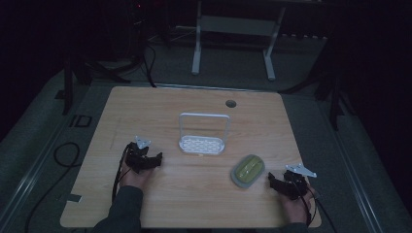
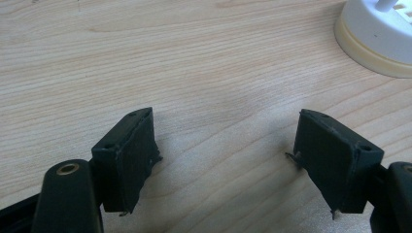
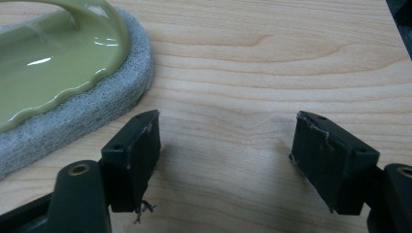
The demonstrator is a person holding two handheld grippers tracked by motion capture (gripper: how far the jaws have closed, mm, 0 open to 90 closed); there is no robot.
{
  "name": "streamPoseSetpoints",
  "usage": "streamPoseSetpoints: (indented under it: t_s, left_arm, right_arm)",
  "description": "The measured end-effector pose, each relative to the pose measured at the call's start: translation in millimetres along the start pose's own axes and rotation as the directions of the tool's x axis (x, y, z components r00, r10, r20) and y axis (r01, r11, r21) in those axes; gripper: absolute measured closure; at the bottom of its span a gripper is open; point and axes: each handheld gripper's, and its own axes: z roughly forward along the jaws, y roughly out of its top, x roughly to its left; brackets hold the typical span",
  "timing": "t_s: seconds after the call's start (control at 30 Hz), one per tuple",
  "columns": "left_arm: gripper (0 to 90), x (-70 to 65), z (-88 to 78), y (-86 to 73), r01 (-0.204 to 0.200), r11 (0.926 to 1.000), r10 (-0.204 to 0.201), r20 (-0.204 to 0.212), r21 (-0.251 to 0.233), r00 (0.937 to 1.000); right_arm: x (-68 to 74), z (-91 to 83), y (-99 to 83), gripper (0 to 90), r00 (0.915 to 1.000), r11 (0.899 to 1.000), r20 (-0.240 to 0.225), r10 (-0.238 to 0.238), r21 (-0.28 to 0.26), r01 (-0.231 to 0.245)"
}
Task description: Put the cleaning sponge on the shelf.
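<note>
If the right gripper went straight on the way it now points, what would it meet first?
Probably bare table: the right gripper is open, with wood ahead of its jaws. The green scrubber lies off to the left of that line, likely missed.

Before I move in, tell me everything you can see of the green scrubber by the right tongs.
The scrubber is an oval pad lying flat on the table, near its right front. Its top is glossy olive-green plastic with a wavy edge and an arched handle; underneath sits a thicker grey fibrous pad that rests on the wood. Nothing grips it: the right tongs are open just beside it, with the jaws apart from it.
</note>
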Motion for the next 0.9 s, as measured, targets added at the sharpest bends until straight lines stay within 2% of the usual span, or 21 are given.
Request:
streamPoseSetpoints:
  t_s: [0.4,0.63,0.83,0.9]
  left_arm:
    - [23.4,0.0,0.0,0.0,0.0,1.0,0.0,0.0,0.0,1.0]
    - [23.4,0.1,0.0,0.1,0.0,1.0,0.0,0.0,0.0,1.0]
    - [23.4,0.1,0.0,0.1,0.0,1.0,0.0,0.0,0.0,1.0]
    - [23.4,0.1,0.0,0.0,0.0,1.0,0.0,0.0,0.0,1.0]
  right_arm:
    - [0.1,-0.2,0.0,26.5,1.0,1.0,-0.001,-0.002,0.0,0.002]
    - [3.6,-3.0,0.9,49.2,0.9999,1.0,0.01,-0.011,-0.01,0.011]
    - [9.7,-10.3,10.3,84.0,0.9979,0.998,-0.023,-0.061,-0.034,0.06]
    - [10.8,-11.0,15.3,89.8,0.9963,0.996,-0.04,-0.076,-0.043,0.074]
